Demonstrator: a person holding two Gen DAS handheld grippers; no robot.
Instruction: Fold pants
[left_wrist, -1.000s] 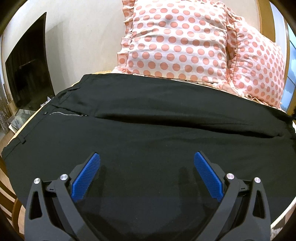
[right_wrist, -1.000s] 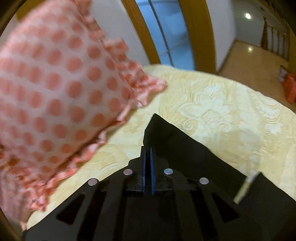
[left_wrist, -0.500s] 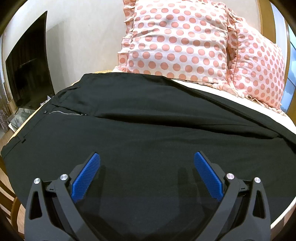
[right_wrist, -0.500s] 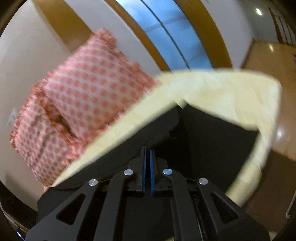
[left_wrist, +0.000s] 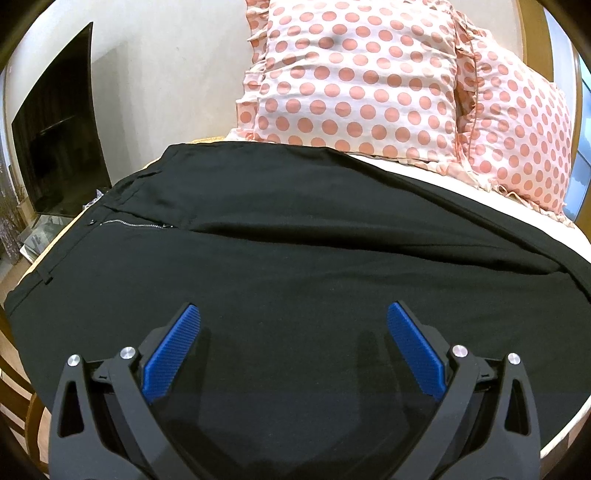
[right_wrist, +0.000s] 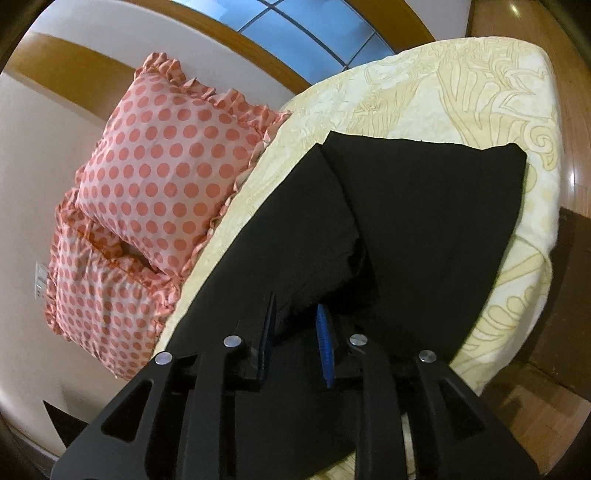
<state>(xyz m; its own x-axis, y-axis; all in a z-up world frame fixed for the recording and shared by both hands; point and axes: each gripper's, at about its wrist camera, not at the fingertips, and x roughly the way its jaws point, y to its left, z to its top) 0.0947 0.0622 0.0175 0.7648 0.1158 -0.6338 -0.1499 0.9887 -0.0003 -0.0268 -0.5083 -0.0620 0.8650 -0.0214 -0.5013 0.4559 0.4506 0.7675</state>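
We find the black pants (left_wrist: 295, 236) spread flat on the bed, lying directly under and ahead of the left gripper (left_wrist: 293, 314). That gripper is released, its 2 blue pads (left_wrist: 171, 352) set wide apart with nothing between them, above the near leg. The zipper (left_wrist: 136, 224) and waistband end lie ahead and to its left. 2 polka-dot pillows (left_wrist: 354, 77) stand beyond the far edge of the pants.

The right gripper (right_wrist: 295, 306) is also released, its pads (right_wrist: 325, 345) a narrow gap apart and clamping nothing. The pants (right_wrist: 424, 206) extend ahead of it, with the 2 leg ends lying forward and to its right on the cream bedspread (right_wrist: 480, 85). The pillows (right_wrist: 162, 177) sit to its left.
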